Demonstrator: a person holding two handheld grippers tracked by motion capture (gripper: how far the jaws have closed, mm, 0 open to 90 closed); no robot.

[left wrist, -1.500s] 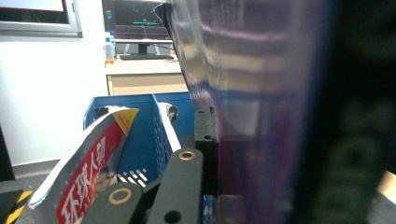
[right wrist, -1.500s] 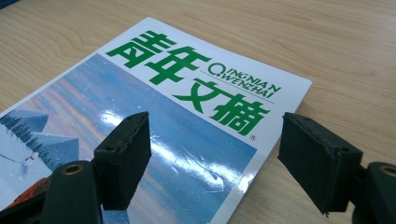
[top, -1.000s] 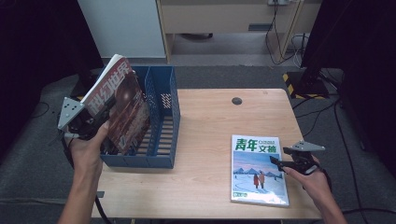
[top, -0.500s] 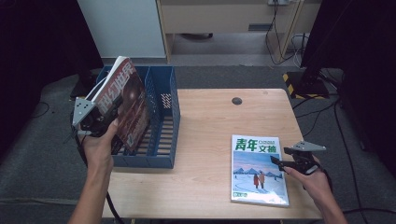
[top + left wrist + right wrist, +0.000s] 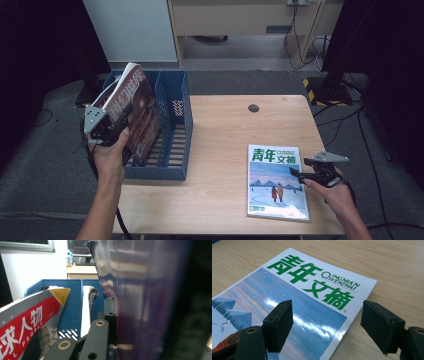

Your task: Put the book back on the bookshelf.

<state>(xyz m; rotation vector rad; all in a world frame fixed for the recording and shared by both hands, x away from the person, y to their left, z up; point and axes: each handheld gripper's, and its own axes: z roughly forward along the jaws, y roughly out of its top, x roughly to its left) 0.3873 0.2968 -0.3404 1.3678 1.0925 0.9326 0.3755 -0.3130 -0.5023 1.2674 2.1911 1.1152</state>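
My left gripper is shut on a dark glossy magazine, held nearly upright over the left slot of the blue file rack. In the left gripper view the magazine's purple cover stands against my jaws. A red-covered magazine leans in the rack beyond. My right gripper is open, low over the right edge of a green-titled magazine lying flat on the table. In the right gripper view that magazine's edge lies between the spread pads.
The wooden table has a round cable hole near its far edge. The rack stands at the table's left end. A white cabinet and dark carpet lie beyond, with cables at the far right.
My left gripper has carried the dark magazine a little to the right, closer over the rack's left slot. The right gripper and the green-titled magazine have stayed put.
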